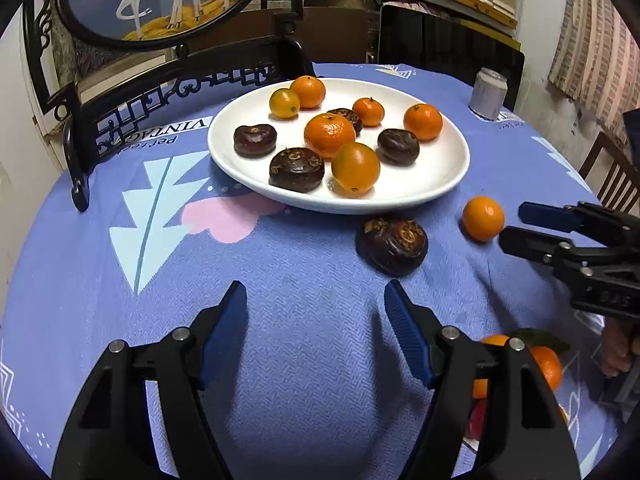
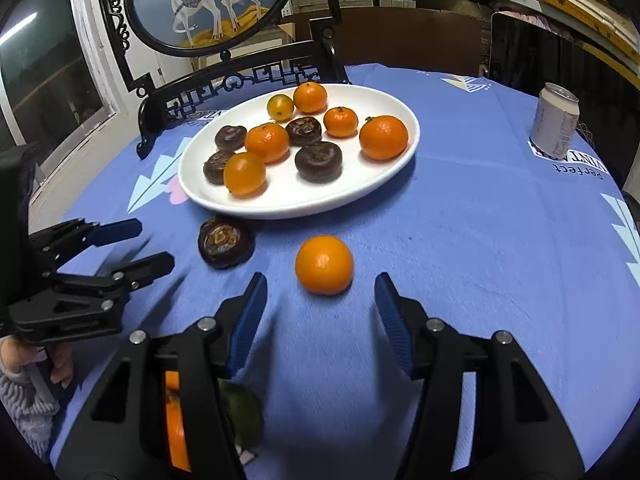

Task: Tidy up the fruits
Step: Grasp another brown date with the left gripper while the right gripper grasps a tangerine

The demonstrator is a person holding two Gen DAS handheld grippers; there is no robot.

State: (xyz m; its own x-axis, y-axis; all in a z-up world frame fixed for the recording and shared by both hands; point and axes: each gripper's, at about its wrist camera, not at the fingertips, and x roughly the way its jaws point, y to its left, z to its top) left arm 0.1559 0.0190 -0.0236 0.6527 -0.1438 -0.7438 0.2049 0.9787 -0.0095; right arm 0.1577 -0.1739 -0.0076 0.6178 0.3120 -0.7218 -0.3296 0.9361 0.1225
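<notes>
A white plate (image 1: 432, 184) (image 2: 360, 196) on the blue tablecloth holds several oranges and several dark brown fruits. A loose orange (image 1: 483, 218) (image 2: 324, 265) and a loose dark brown fruit (image 1: 393, 245) (image 2: 226, 242) lie on the cloth in front of the plate. My left gripper (image 1: 316, 300) (image 2: 152, 245) is open and empty, just short of the dark fruit. My right gripper (image 2: 320, 292) (image 1: 510, 226) is open and empty, its fingers just short of the loose orange. More oranges with a leaf (image 1: 544, 360) (image 2: 176, 424) lie partly hidden behind the fingers.
A black ornamental stand (image 1: 168, 88) (image 2: 240, 76) with a round deer picture rises behind the plate at the table's far left. A drink can (image 1: 488, 94) (image 2: 556, 124) stands at the far right. A wooden chair (image 1: 612, 176) is beyond the right table edge.
</notes>
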